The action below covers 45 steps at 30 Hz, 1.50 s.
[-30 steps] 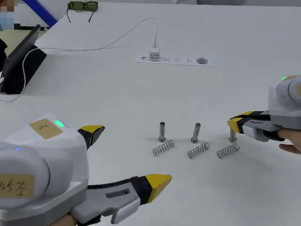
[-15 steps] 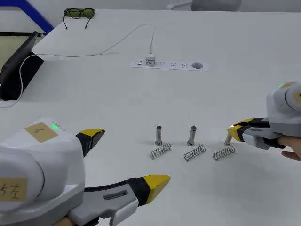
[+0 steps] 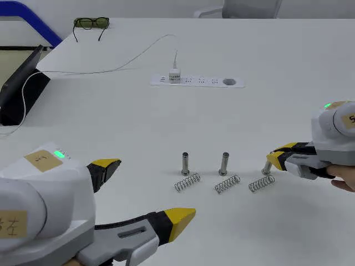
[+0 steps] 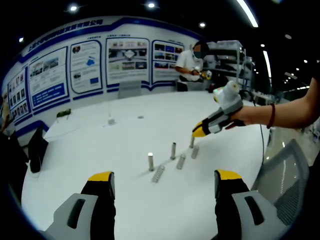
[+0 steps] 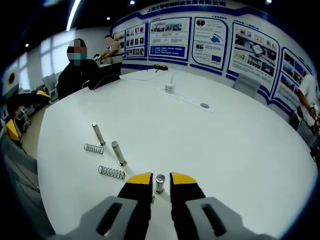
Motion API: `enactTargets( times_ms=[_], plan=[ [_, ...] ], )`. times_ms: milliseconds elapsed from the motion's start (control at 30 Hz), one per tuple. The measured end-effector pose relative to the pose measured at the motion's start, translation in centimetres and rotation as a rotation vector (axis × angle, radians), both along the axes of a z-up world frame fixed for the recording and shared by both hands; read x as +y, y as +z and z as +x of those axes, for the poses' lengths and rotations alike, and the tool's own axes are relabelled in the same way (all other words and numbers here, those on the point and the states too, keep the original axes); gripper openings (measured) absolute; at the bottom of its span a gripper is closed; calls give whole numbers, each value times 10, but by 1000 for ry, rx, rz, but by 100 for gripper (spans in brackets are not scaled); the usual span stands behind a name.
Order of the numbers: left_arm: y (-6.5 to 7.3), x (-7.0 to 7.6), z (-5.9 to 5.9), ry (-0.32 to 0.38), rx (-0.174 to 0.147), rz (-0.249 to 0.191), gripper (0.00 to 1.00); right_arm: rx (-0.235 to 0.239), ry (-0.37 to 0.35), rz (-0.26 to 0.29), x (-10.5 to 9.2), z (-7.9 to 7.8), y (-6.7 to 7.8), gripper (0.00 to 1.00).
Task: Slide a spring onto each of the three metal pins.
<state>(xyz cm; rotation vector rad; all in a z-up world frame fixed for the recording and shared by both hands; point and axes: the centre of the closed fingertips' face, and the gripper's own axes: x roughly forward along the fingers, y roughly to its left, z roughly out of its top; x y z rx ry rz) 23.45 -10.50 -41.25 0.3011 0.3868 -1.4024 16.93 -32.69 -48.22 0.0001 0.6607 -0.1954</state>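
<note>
Three upright metal pins stand in a row: left pin (image 3: 185, 163), middle pin (image 3: 224, 164), right pin (image 3: 267, 167). A spring lies in front of each: (image 3: 187, 182), (image 3: 227, 184), (image 3: 262, 183). My right gripper (image 3: 275, 159) comes in from the right, its yellow tips closed around the right pin (image 5: 159, 183) near its top. The other two pins (image 5: 118, 153) (image 5: 98, 133) stand beyond it. My left gripper (image 3: 143, 191) is wide open at the near left, well short of the pins (image 4: 150, 161), with nothing between its fingers.
A white power strip (image 3: 191, 81) with a plugged cable lies further back on the table. Dark glasses (image 3: 91, 22) rest at the far left corner. A dark screen (image 3: 19, 88) stands at the left edge. People (image 5: 80, 70) stand beyond the table.
The head camera has shifted. My right gripper has settled slightly lower at the right pin. The left gripper stays open in place.
</note>
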Motion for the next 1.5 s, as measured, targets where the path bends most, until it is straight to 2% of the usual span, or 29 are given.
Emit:
enactTargets(
  times_ms=[100,200,367,567,733,800,933,1067,1233,1367,1500],
  plan=[
    [-2,0,2,2,-9,7,83,-23,-3,2,-2,-1,7,18],
    [-6,0,8,9,-22,25,83,-80,-11,42,1,0,17,23],
    [-14,-2,15,2,-27,40,82,-118,-5,63,6,-3,28,30],
    [-24,-7,20,-23,-36,57,78,-148,7,86,13,-7,36,45],
    [-36,-15,21,-66,-55,81,72,-168,27,80,21,-11,41,51],
    [-42,-18,21,-84,-52,94,70,-180,41,78,25,-13,43,53],
    [-52,-23,21,-110,-59,105,64,-183,60,72,30,-17,41,56],
    [-60,-29,24,-144,-92,122,58,-197,77,76,36,-22,41,58],
    [-72,-37,28,-161,-99,136,50,-210,95,74,44,-27,40,60],
    [-82,-42,30,-181,-110,159,47,-210,106,81,51,-32,37,61],
    [-89,-48,32,-195,-106,174,43,-215,108,92,57,-37,36,63]
  ],
)
